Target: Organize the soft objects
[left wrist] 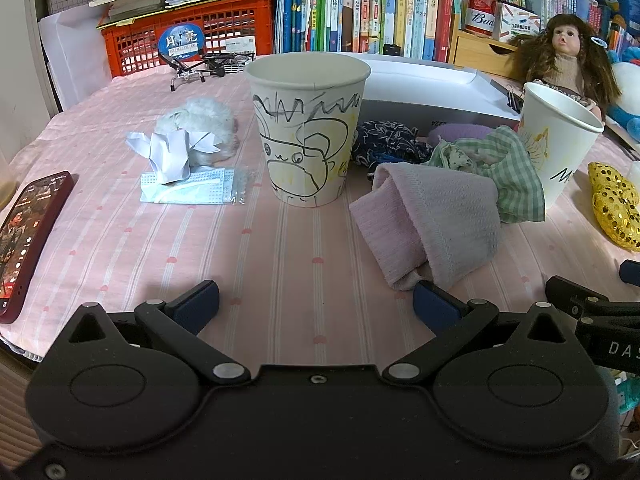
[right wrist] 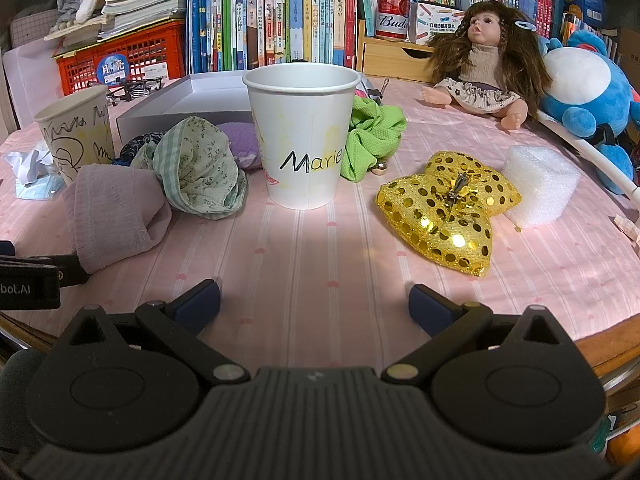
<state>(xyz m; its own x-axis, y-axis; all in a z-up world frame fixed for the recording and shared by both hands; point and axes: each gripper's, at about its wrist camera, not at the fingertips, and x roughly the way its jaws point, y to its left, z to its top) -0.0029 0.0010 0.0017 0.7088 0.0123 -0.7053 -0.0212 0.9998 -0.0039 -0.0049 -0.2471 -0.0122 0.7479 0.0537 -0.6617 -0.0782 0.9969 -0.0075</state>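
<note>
Both claws sit spread wide and empty: the left gripper [left wrist: 316, 300] low over the pink striped tablecloth [left wrist: 280, 248], the right gripper [right wrist: 314, 300] likewise. Just ahead of the left lies a pale pink ribbed sock [left wrist: 424, 216], touching a green checked cloth [right wrist: 200, 168]. Beyond stand the doodled paper cup [left wrist: 308, 128] and the white paper cup lettered "Marie" [right wrist: 302, 136], with a gold sequinned bow [right wrist: 444, 204] nearby. Nothing appears sorted yet; judging by this, the work is barely begun.
</note>
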